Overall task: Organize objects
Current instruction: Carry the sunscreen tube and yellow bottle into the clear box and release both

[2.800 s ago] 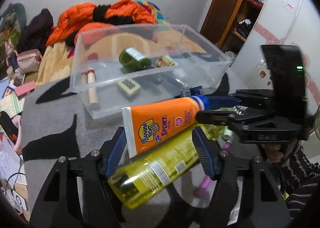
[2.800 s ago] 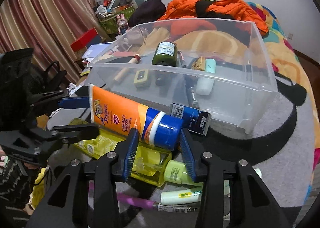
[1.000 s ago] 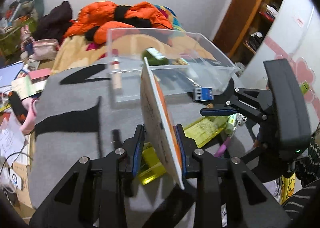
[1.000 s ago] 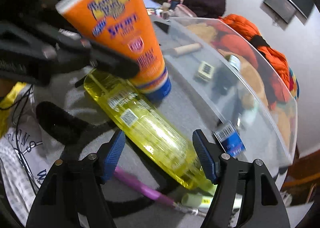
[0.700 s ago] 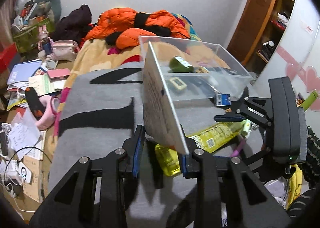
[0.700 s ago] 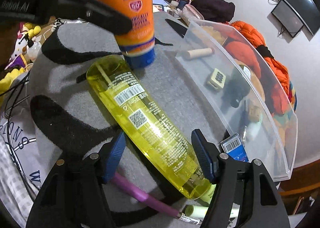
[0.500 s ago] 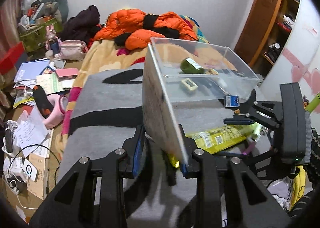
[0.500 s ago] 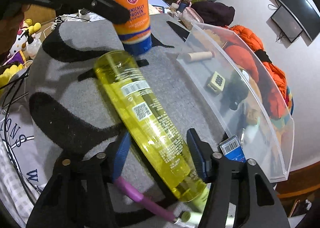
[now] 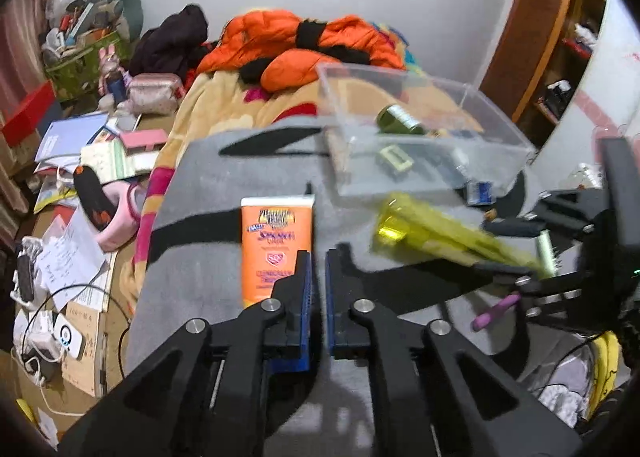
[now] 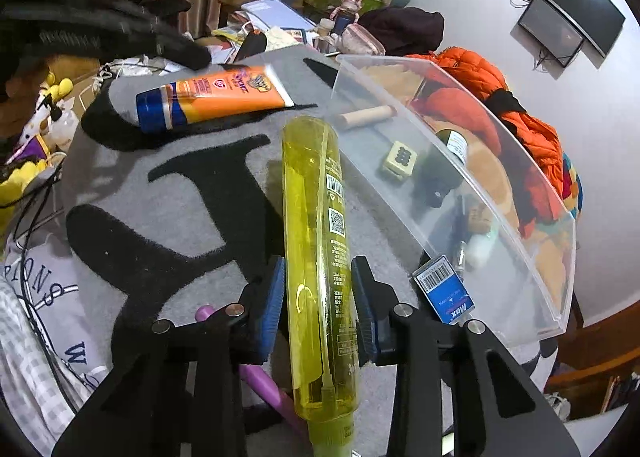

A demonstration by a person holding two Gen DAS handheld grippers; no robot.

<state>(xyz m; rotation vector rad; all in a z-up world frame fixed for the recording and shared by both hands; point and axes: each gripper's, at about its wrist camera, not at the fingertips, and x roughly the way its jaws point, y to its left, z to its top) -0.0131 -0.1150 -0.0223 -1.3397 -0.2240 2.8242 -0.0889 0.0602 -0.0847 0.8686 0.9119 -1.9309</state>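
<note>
An orange sunscreen tube (image 9: pixel 276 245) (image 10: pixel 216 97) lies flat on the grey rug (image 9: pixel 208 193), free of any grip. My left gripper (image 9: pixel 318 285) is shut and empty just right of the tube's lower end; in the right wrist view it is a dark blur (image 10: pixel 120 37) above the tube. A long yellow bottle (image 10: pixel 316 257) (image 9: pixel 440 233) runs lengthwise between the fingers of my right gripper (image 10: pixel 318 269) (image 9: pixel 508 253). Its jaws are closing, and both blue pads touch the bottle's sides. The clear plastic bin (image 10: pixel 520 257) (image 9: pixel 496 125) stands just beyond.
The bin holds a green bottle (image 9: pixel 398 119), a wooden roller (image 10: pixel 366 115) and a small dotted block (image 10: pixel 400 159). A blue box (image 10: pixel 444 293) leans at its near wall. A purple pen (image 10: pixel 256 369) lies under the bottle. Papers and clutter cover the floor (image 9: pixel 72 257) to the left.
The left gripper let go of the sunscreen tube, which now lies on the rug, and its jaws closed. The right jaws narrowed onto the yellow bottle, which swung in line with the fingers.
</note>
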